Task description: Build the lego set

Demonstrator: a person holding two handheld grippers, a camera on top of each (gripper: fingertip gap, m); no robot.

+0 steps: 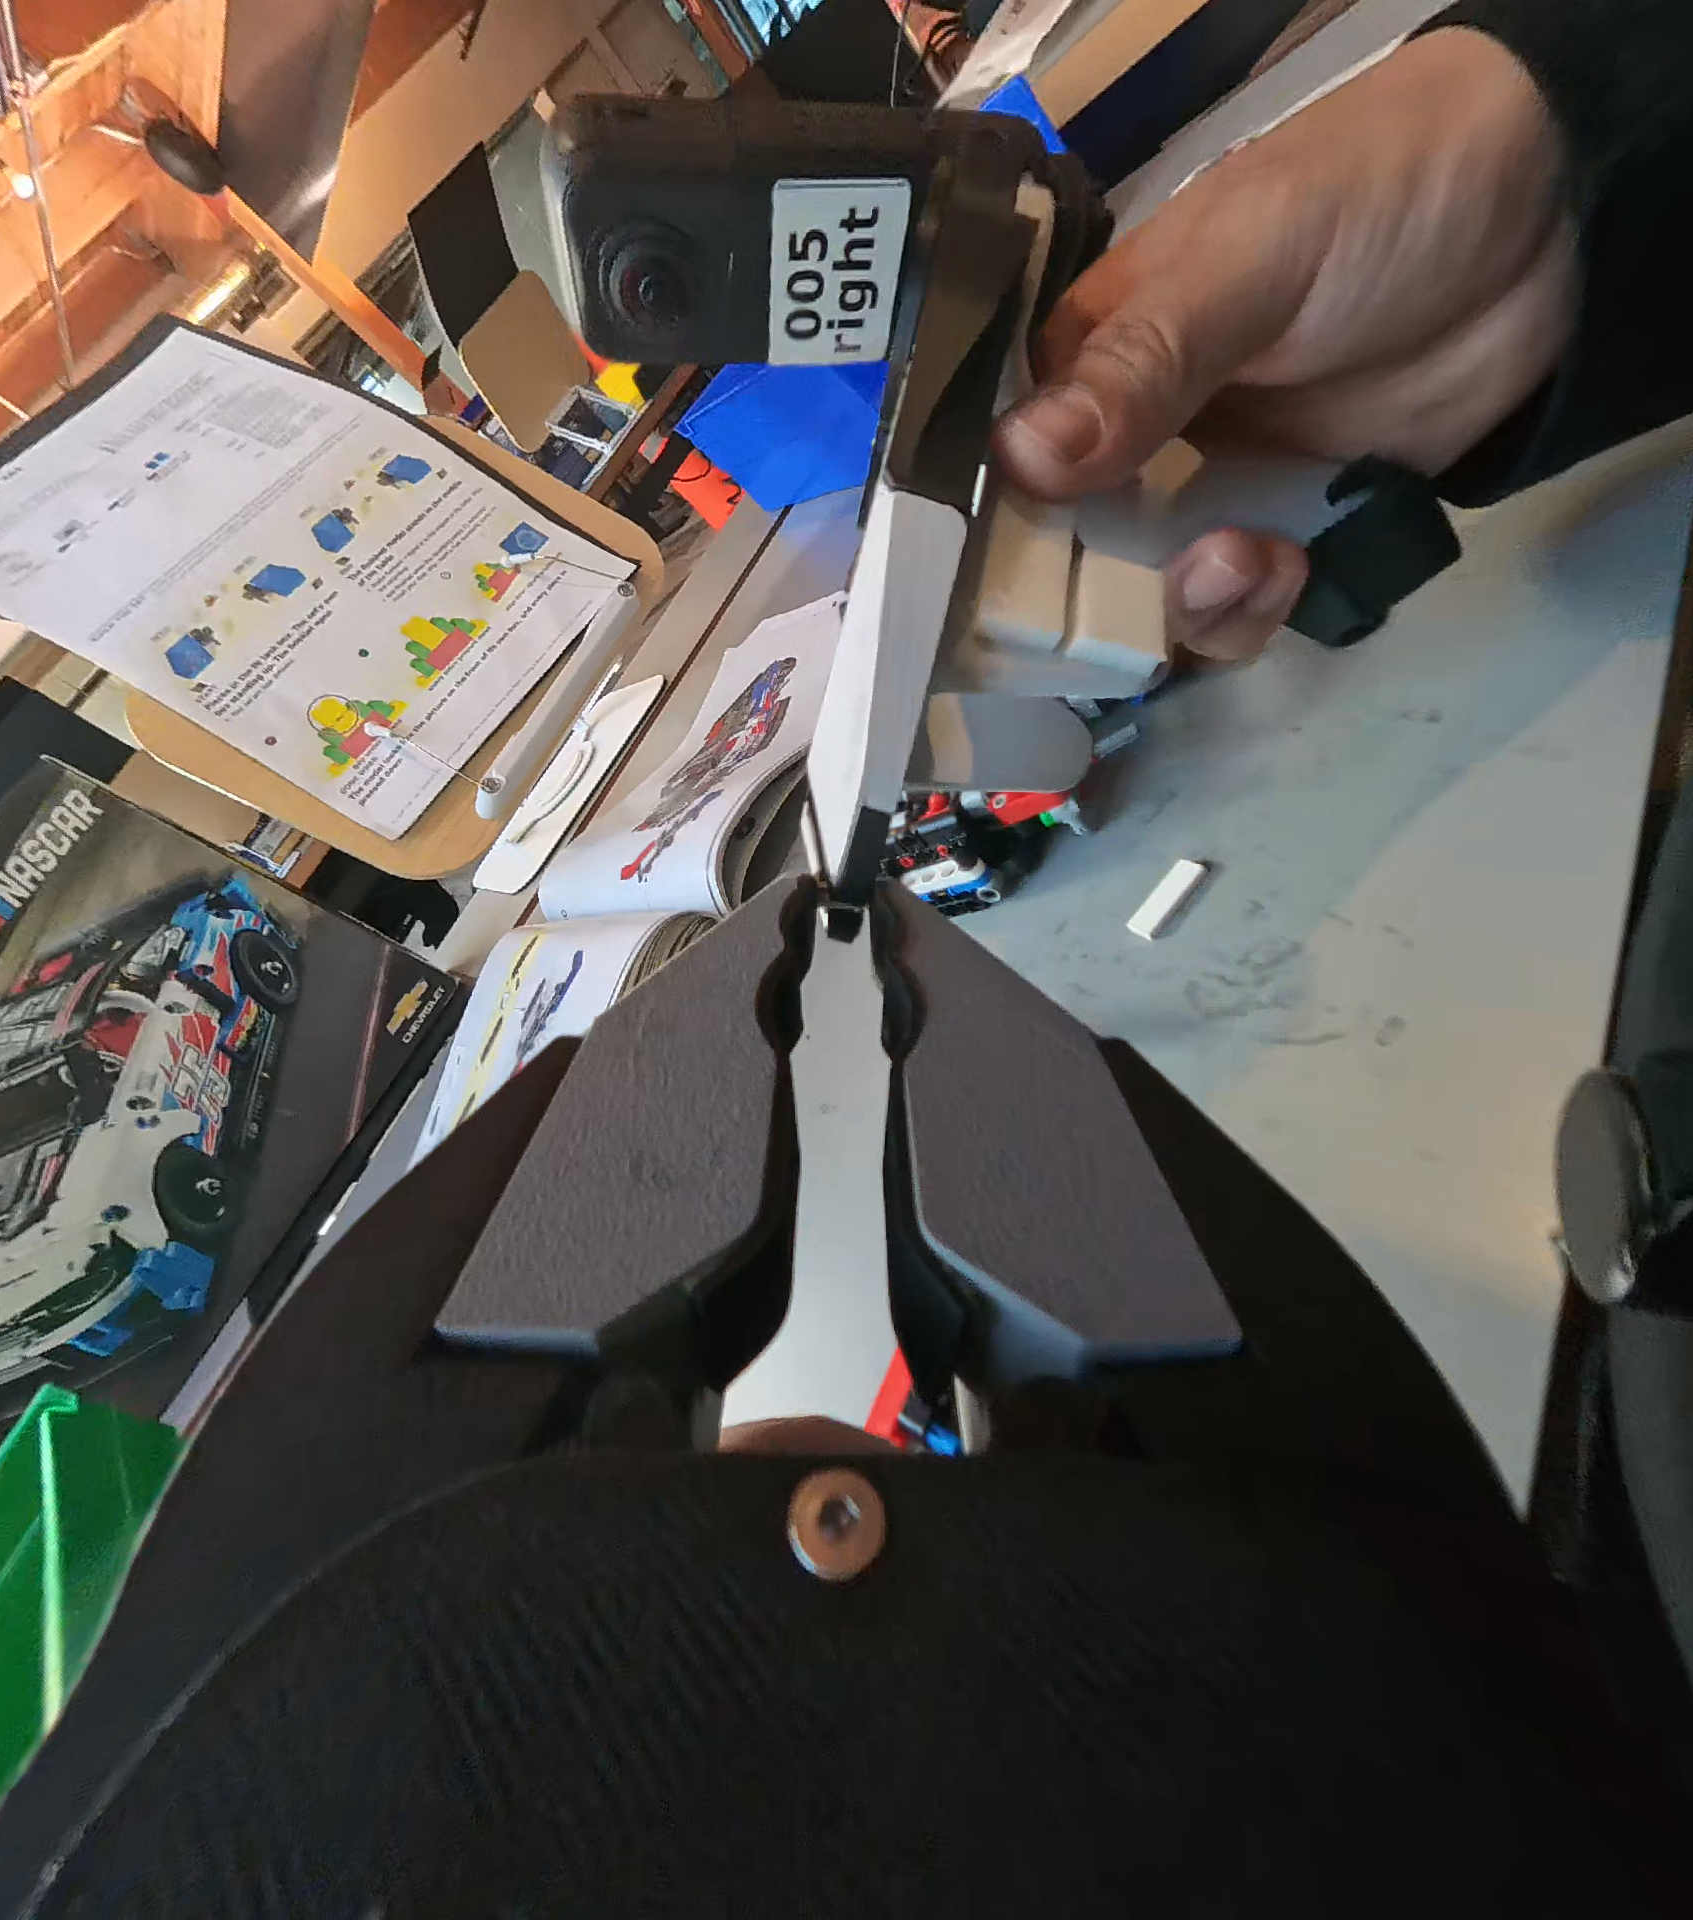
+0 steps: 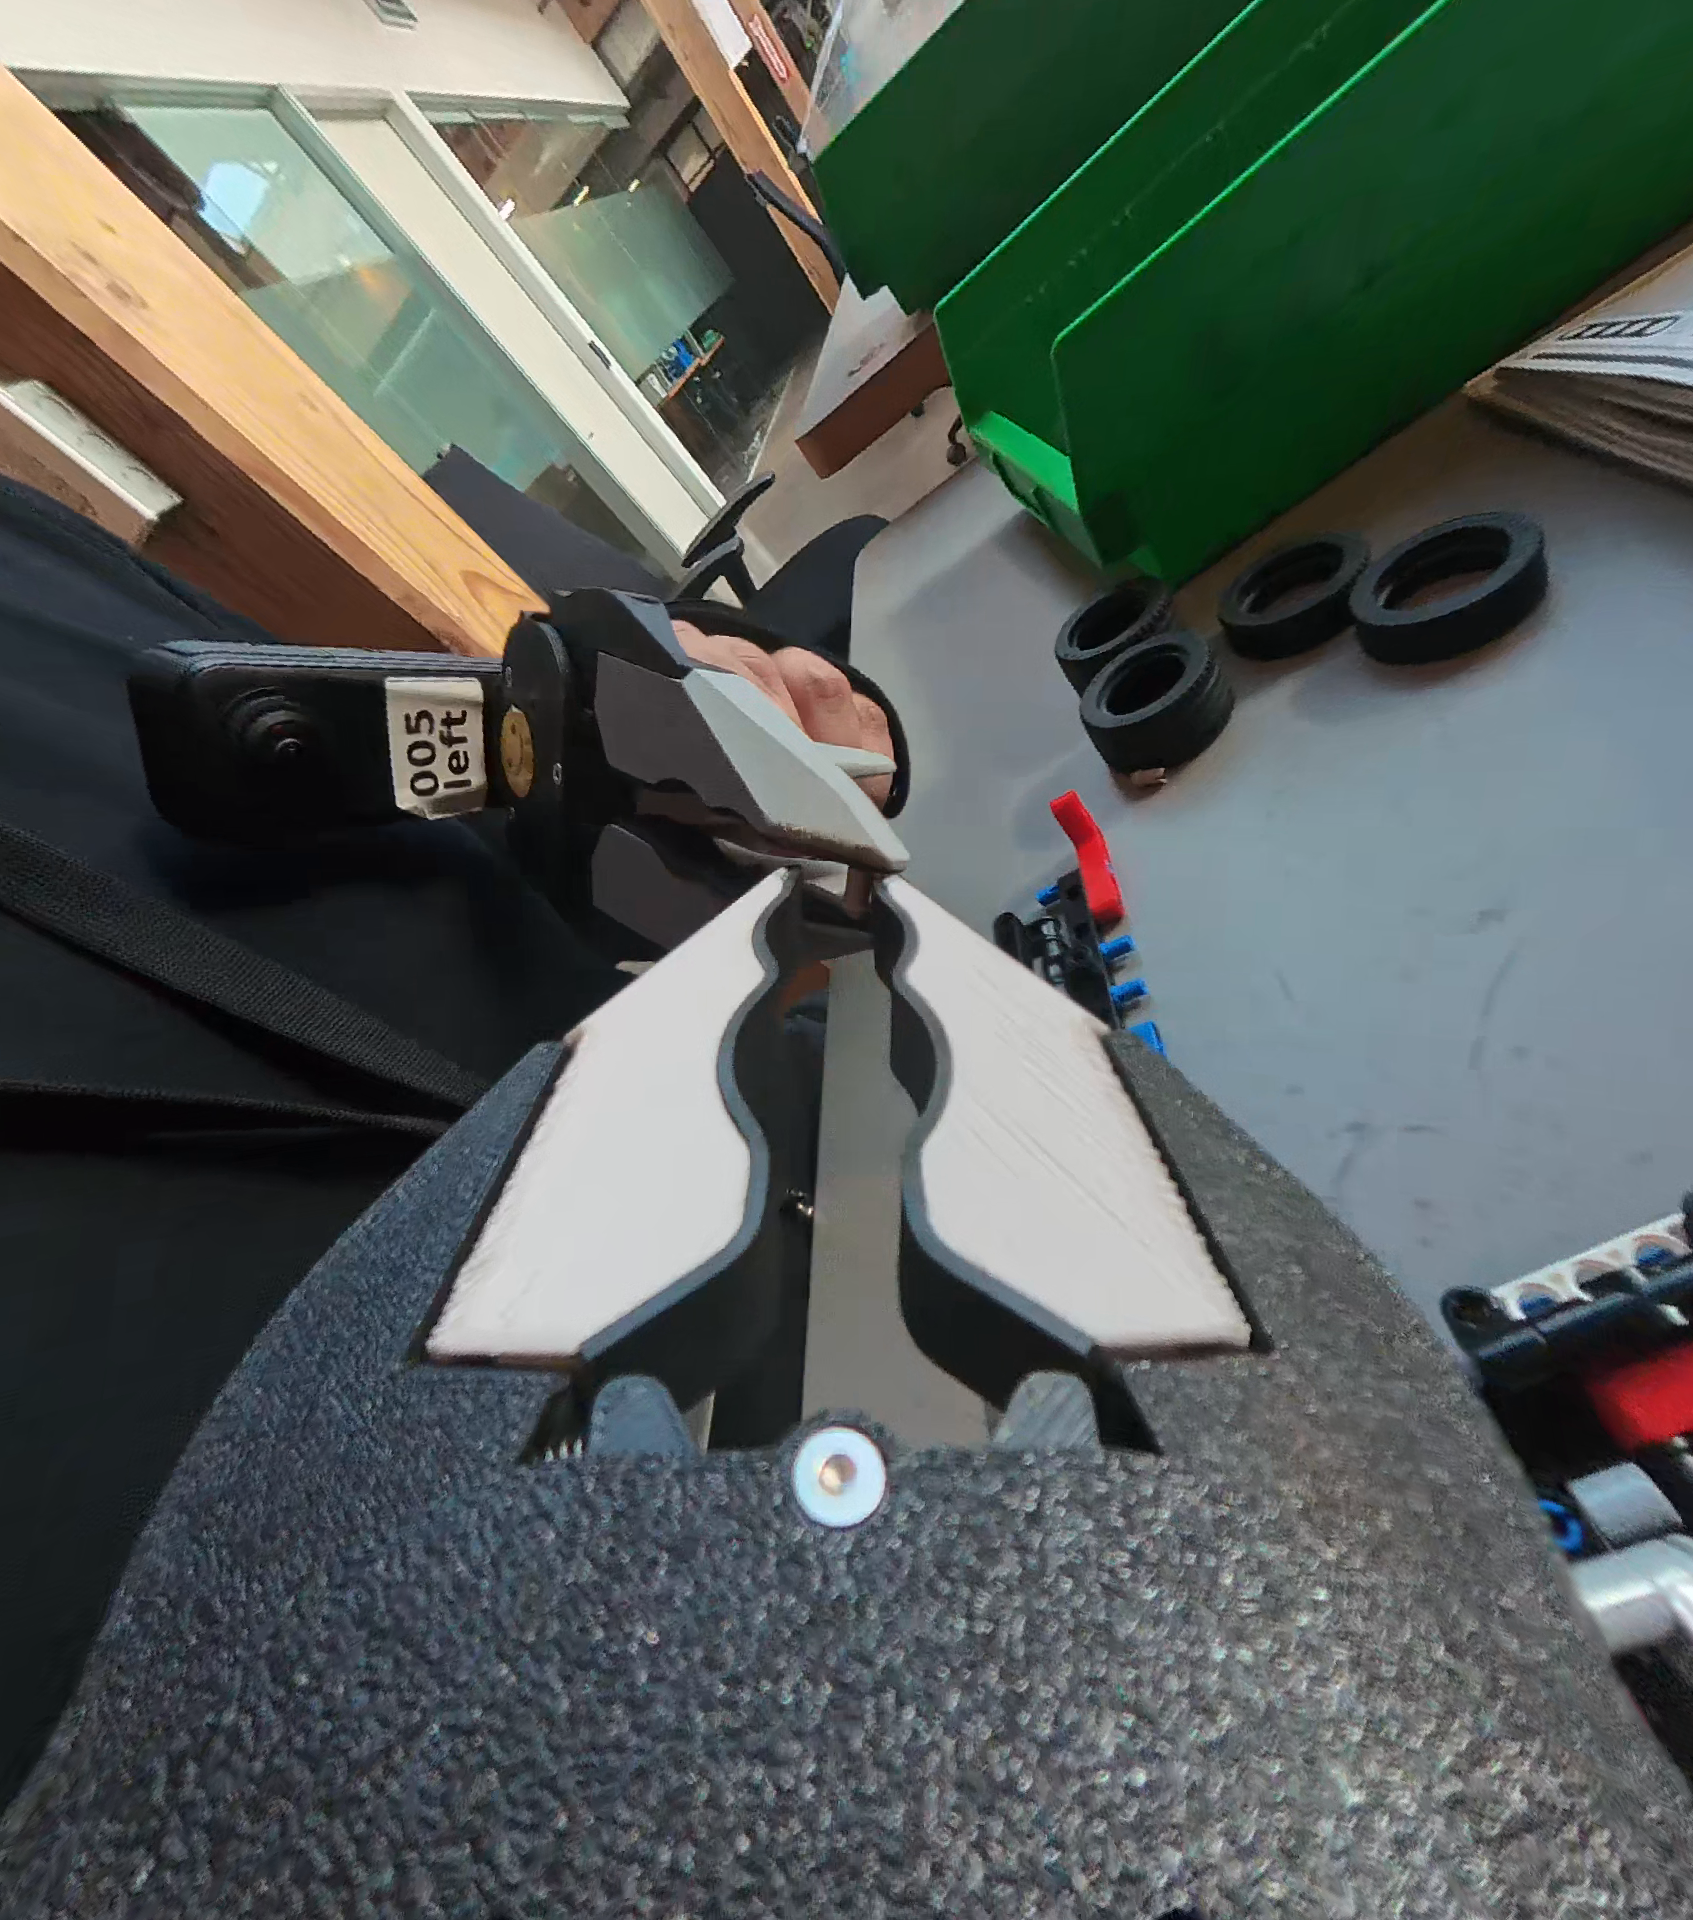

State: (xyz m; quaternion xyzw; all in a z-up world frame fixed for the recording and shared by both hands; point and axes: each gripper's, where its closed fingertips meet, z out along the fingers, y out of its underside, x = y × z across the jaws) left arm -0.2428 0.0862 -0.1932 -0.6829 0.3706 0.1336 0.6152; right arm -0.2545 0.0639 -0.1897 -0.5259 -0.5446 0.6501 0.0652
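My left gripper (image 1: 840,902) and my right gripper (image 2: 834,885) meet tip to tip above the grey table (image 2: 1444,935). A small Lego piece (image 1: 842,922) sits between the left gripper's dark fingertips, and it shows as a small dark piece (image 2: 857,891) between the right gripper's white fingertips. Both pairs of jaws are nearly closed on it. Whether it is one piece or two joined I cannot tell. A hand (image 1: 1289,281) holds the right gripper, which comes down from above. The partly built model (image 1: 967,852) lies on the table behind, and shows at the lower right of the right wrist view (image 2: 1673,1455).
Several black tyres (image 2: 1154,707) and a small red, black and blue sub-assembly (image 2: 1081,925) lie on the table. Green bins (image 2: 1341,260) stand behind. A flat white piece (image 1: 1169,899), an open booklet (image 1: 676,790), the set's box (image 1: 94,1091) and a sheet on a stand (image 1: 250,571) are nearby. Left and right tips are no more than a few centimetres apart.
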